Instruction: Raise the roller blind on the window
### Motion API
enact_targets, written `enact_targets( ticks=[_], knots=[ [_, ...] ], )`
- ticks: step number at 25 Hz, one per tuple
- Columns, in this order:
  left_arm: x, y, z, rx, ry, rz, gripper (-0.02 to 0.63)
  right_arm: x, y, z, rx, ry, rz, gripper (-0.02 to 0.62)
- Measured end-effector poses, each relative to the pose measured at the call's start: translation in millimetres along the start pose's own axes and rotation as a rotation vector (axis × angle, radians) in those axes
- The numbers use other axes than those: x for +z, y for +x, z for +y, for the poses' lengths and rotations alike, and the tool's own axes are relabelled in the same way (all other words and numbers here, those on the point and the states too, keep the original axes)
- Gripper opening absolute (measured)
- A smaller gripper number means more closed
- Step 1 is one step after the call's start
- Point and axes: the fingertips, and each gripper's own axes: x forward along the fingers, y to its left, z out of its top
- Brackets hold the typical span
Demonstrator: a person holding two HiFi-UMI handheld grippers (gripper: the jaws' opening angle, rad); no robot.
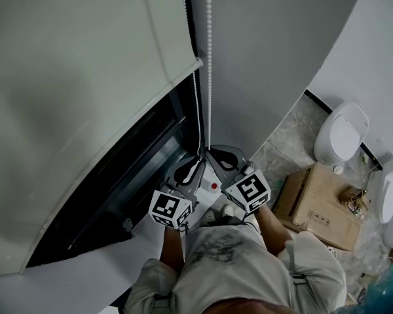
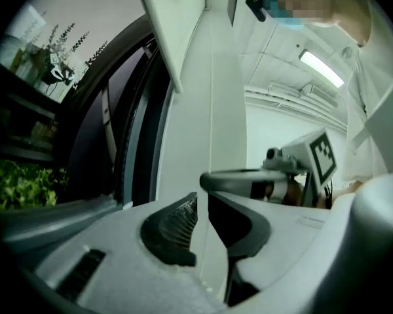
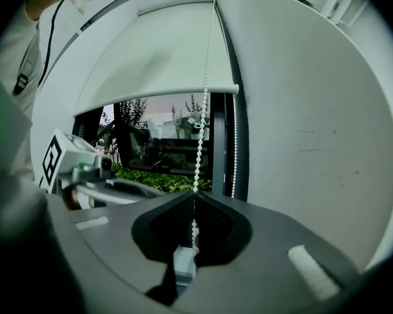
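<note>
The right gripper [image 3: 194, 196] has its jaws clamped on the bead chain [image 3: 202, 110] at the lower centre of its view. The left gripper [image 2: 202, 208], close beside it, has its jaws a narrow slit apart with nothing seen between them. The roller blind [image 3: 157, 57] covers the upper window [image 3: 164, 149]. Pulling straight down in line with the chain should stop the beads slipping, and the left should clamp higher before the right lets go.

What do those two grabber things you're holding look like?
Both grippers, left and right, are grey plastic with rounded shells and black ribbed fingers. Each carries a white cube printed with black square markers. The person wears a pale shirt with a grey print and short sleeves.
</note>
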Motion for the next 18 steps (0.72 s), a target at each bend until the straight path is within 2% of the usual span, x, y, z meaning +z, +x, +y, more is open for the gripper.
enact_targets(
  ticks=[8,18],
  knots=[
    [122.5,8.2,-16.7,-0.067,0.120,-0.171,0.063,-0.6,3.1,1.2,0.010,-0.007,-0.001,0.011],
    [191.0,23.8,-21.5,-0.069,0.205,-0.265,0.064,0.4,4.0,4.8,0.020,-0.012,0.007,0.011]
  ],
)
